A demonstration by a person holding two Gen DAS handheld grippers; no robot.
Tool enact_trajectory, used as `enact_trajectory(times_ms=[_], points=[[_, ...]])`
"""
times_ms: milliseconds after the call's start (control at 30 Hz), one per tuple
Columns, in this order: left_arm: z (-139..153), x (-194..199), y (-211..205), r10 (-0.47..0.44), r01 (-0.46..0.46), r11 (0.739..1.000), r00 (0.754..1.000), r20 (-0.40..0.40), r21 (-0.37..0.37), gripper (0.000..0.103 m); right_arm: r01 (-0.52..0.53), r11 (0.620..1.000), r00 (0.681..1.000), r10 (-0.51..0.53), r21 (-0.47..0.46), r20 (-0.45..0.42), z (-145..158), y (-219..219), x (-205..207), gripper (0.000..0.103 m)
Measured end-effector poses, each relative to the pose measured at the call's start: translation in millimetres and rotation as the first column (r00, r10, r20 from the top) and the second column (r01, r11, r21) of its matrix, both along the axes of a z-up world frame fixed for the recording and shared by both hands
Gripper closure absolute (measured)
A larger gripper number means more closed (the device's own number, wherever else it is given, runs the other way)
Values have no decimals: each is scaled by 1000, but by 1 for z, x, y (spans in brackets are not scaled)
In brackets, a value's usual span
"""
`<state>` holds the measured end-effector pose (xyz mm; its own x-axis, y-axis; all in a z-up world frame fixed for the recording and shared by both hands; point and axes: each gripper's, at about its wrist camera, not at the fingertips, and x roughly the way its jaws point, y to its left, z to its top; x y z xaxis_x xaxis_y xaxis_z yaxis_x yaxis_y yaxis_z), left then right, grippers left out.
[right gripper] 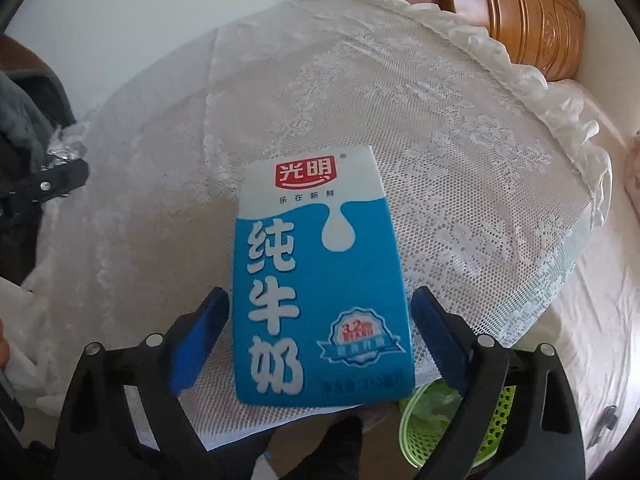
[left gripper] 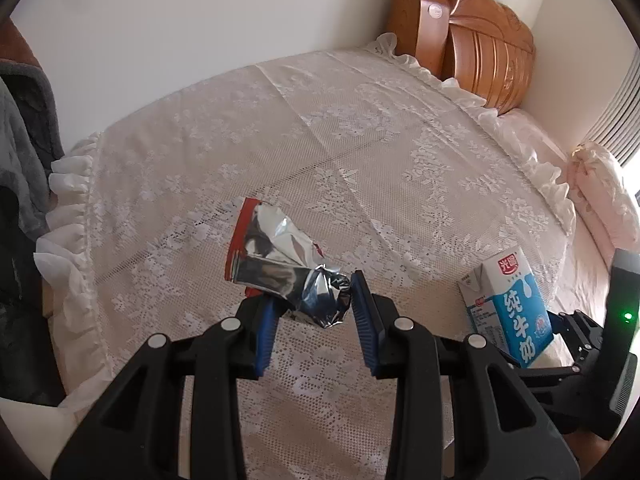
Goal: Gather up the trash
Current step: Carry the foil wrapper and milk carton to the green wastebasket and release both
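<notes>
A crumpled silver foil wrapper [left gripper: 280, 252] with a red edge sticks out over the lace-covered table [left gripper: 320, 128]. My left gripper [left gripper: 314, 292] is shut on its crushed end. A blue and white milk carton [right gripper: 320, 260] stands upright between the blue pads of my right gripper [right gripper: 320, 292]. That gripper is open: a narrow gap shows on each side of the carton. In the left wrist view the carton [left gripper: 508, 300] is near the table's right edge. Whether its base rests on the cloth I cannot tell.
A green mesh basket [right gripper: 452, 424] sits below the table's near edge, under the right gripper. A carved wooden chair back [left gripper: 488, 48] stands behind the table. Grey cloth [left gripper: 24, 140] hangs at the left, and pink bedding [left gripper: 600, 200] lies to the right.
</notes>
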<state>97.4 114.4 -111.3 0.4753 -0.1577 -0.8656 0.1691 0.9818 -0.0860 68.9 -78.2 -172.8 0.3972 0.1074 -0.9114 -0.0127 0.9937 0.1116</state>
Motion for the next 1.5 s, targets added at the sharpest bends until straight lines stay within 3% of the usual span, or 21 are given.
enact_trajectory(times_ms=[33, 67, 200, 333, 433, 567, 767, 967, 1000, 1067, 1133, 1167, 1233, 1333, 1500], points=[[1, -1, 0, -3, 3, 1000, 1000, 1, 0, 69, 2, 1000, 1000, -2, -17, 9, 2, 0, -1, 35], [1, -2, 0, -6, 6, 1000, 1000, 4, 2, 69, 1, 1000, 1000, -1, -17, 11, 3, -1, -1, 37], [7, -9, -7, -39, 38, 999, 999, 15, 1, 69, 43, 996, 999, -43, 75, 8, 5, -18, -4, 38], [17, -20, -32, -118, 118, 993, 993, 26, 9, 69, 108, 973, 992, -120, 202, 50, 27, -49, -23, 38], [26, -32, -60, -199, 199, 980, 979, 34, -13, 69, 151, 966, 981, -173, 212, 89, 49, -77, -50, 37], [34, -55, -113, -340, 342, 939, 939, 53, -26, 69, 258, 948, 950, -284, 187, 127, 73, -127, -103, 37], [34, -101, -207, -567, 569, 821, 822, 56, -39, 69, 455, 877, 869, -475, 153, 139, 83, -196, -190, 37], [7, -146, -295, -730, 728, 683, 683, -22, -49, 69, 609, 780, 772, -625, 146, 116, 66, -252, -262, 37], [-3, -155, -314, -757, 757, 653, 652, -41, -36, 68, 623, 768, 761, -639, 149, 112, 63, -258, -271, 37], [-18, -164, -333, -788, 788, 615, 612, -69, -30, 68, 647, 746, 743, -663, 158, 93, 51, -273, -282, 37], [-41, -176, -357, -820, 823, 567, 559, -127, -37, 61, 656, 737, 737, -672, 163, 73, 40, -284, -290, 37], [-50, -179, -366, -823, 829, 558, 548, -151, -34, 57, 658, 735, 738, -673, 163, 55, 31, -289, -292, 37], [-64, -185, -378, -815, 830, 558, 547, -192, -6, 37, 658, 734, 740, -671, 168, 31, 20, -295, -295, 37], [-67, -189, -381, -812, 826, 563, 552, -191, -5, 19, 653, 737, 749, -663, 175, -4, 1, -302, -294, 37], [-67, -190, -379, -797, 813, 582, 573, -190, 10, 12, 636, 750, 768, -639, 183, -52, -25, -306, -285, 37]])
